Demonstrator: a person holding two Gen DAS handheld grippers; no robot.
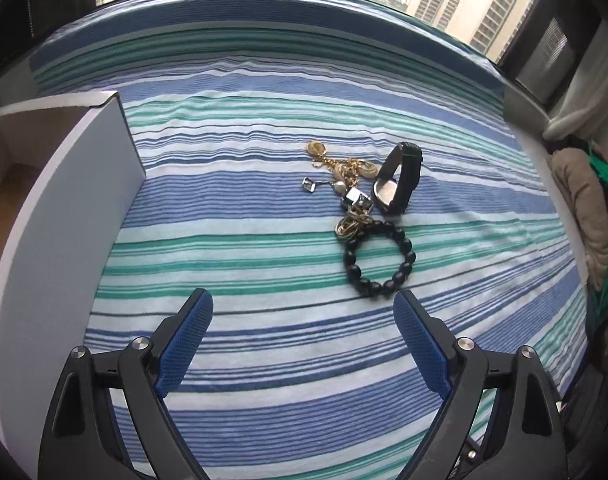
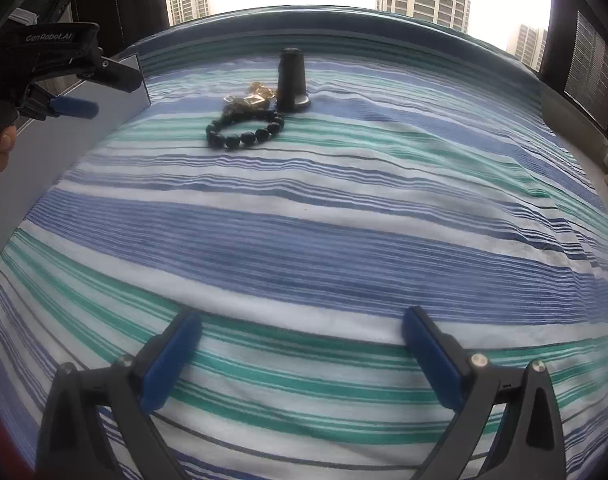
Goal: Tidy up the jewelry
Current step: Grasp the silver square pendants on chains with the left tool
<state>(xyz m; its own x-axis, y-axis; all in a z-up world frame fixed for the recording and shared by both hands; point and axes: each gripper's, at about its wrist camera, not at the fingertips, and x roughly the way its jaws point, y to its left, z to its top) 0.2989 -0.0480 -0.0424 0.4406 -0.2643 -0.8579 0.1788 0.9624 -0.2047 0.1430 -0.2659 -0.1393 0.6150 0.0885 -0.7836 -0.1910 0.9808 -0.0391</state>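
A small heap of jewelry lies on the striped bedspread. It holds a black bead bracelet, a tangle of gold chains and pendants and a black watch standing on its edge. My left gripper hovers open just short of the bracelet, nothing between its blue pads. From the right wrist view the bracelet, gold pieces and watch sit far ahead. My right gripper is open and empty, low over the bedspread. The left gripper shows at the upper left, held by a hand.
A white open box stands along the left of the bed, its wall beside the left gripper. A window with tower blocks lies beyond the bed. Beige and green fabric is piled at the bed's right side.
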